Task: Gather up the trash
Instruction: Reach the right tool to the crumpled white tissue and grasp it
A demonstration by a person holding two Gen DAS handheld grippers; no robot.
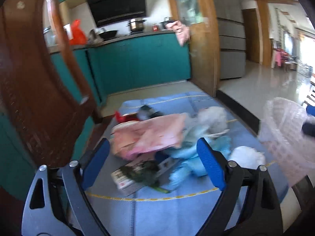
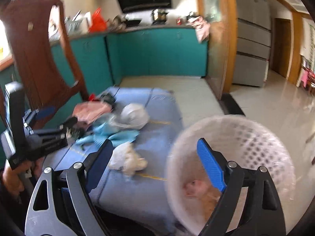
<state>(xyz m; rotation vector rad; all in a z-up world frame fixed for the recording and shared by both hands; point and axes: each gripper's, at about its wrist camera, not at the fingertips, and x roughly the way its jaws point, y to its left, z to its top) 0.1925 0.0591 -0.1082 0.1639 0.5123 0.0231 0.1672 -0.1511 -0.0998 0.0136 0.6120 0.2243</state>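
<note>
A blue mat (image 1: pixel 157 212) on the floor (image 2: pixel 275 122) bears scattered trash (image 1: pixel 149 135).

perforated white plastic basket (image 2: pixel 256 137); quilted blue cloth mat (image 1: pixel 157 212); glossy tiled floor (image 1: pixel 265 86); brown wooden chair (image 1: pixel 29 78).

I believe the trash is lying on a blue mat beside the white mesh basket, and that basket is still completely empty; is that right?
Not quite. The trash does lie on the blue mat beside the white mesh basket, but the basket is not empty: the right wrist view shows a crumpled pinkish-orange piece already at its bottom.
</note>
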